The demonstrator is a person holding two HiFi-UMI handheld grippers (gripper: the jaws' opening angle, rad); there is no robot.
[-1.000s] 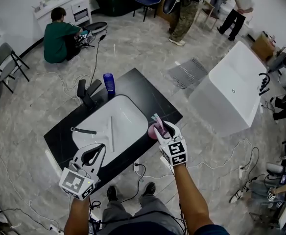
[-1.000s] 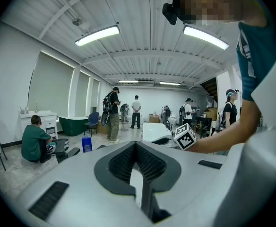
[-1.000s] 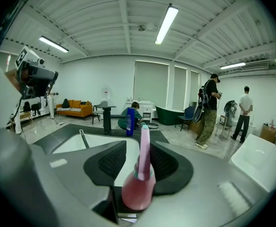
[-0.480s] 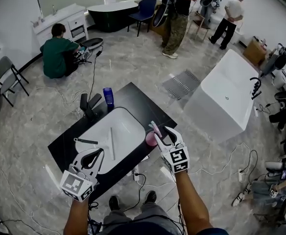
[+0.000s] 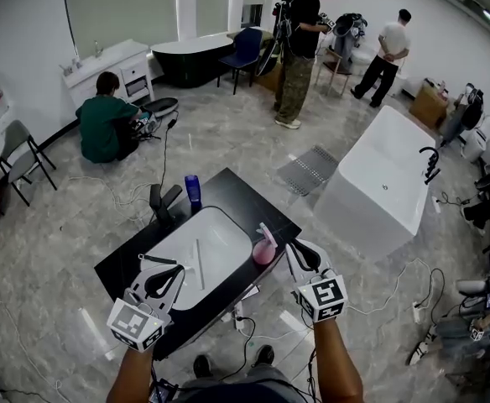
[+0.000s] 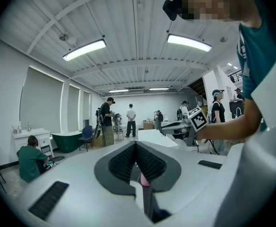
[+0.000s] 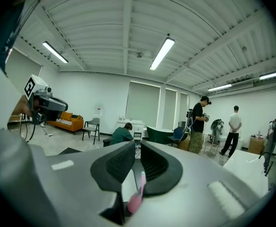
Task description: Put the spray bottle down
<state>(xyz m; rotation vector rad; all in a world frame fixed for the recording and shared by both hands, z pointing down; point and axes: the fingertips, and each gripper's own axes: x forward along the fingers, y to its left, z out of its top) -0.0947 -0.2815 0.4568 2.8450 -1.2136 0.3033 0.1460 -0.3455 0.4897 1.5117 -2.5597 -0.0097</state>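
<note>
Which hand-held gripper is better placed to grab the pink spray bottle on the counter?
Right. The right hand-held gripper hovers just beside the spray bottle, jaws closing with nothing between them; the left hand-held gripper is across the sink.

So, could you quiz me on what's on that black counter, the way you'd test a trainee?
1. True or false: the pink spray bottle lies on its side inside the white sink.
2. What stands next to the black faucet? A) a blue bottle B) a red cup C) a green sponge
3. Seen in the head view, on which side of the sink is the spray bottle?

Key: 1 false, it stands upright on the black counter; 2 A; 3 the right.
</note>
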